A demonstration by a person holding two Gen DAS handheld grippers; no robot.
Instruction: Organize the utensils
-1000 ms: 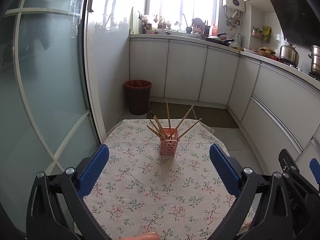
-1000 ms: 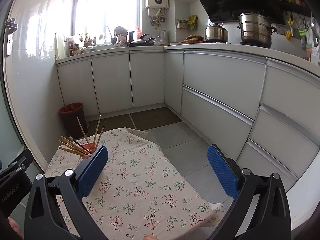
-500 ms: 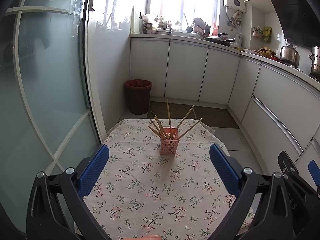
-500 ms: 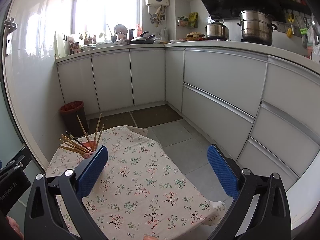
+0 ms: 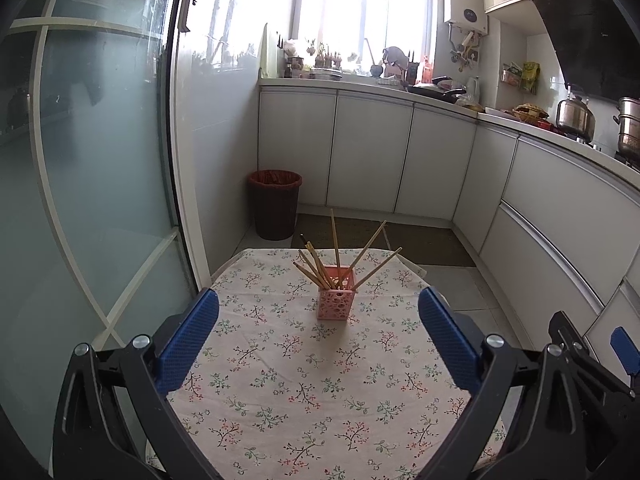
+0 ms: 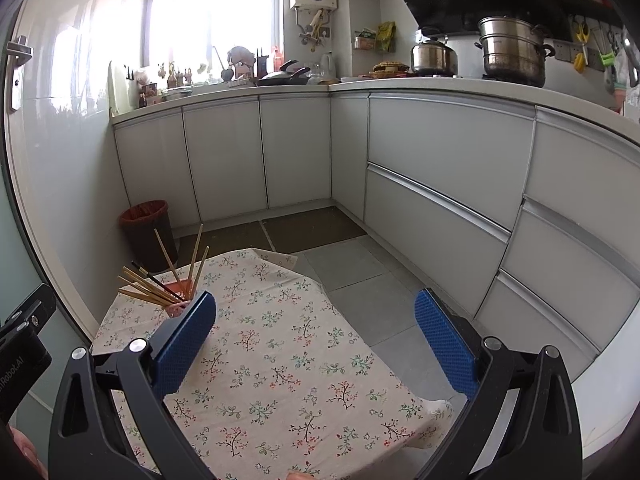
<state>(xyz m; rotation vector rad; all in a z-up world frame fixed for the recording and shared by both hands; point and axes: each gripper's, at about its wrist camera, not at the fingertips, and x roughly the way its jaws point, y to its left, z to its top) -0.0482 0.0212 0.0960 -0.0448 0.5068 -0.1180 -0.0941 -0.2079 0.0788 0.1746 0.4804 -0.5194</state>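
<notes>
Left wrist view:
Floral cloth on table (image 5: 304, 380), running from the near edge out to the far hem.
Left gripper (image 5: 318, 336) low over the near part of the cloth, blue pads (image 5: 188, 340) spread wide, nothing between them.
Pink holder (image 5: 337, 299) upright on the cloth, ahead of the gripper and roughly centred between the pads, well apart from both.
Chopsticks (image 5: 335, 248) standing in the holder, fanned out: several leaning left, one near upright, two leaning right. One dark stick among the left-leaning ones.
Nothing on the cloth between gripper and holder.
Dark red bin (image 5: 274, 204) on the floor beyond the table, against the white cabinets (image 5: 368, 152). Glass door (image 5: 92, 152) close along the left side of the table.
Part of the right gripper (image 5: 592, 364) seen at the right edge.

Right wrist view:
Right gripper (image 6: 314, 334) over the right half of the table (image 6: 280, 360), blue pads (image 6: 446, 344) spread wide, empty between.
Pink holder (image 6: 178, 307) at far left, mostly hidden behind the left pad; only its rim and a bit of wall visible.
Chopsticks (image 6: 160, 284) sticking up from it, most splayed left, three more upright.
Bin (image 6: 146, 232) on the floor behind the holder.
Cabinets (image 6: 440, 168) wrapping round the right side; two steel pots (image 6: 512, 50) on the counter above.
Black body of the left gripper (image 6: 20, 344) at the left edge.
</notes>
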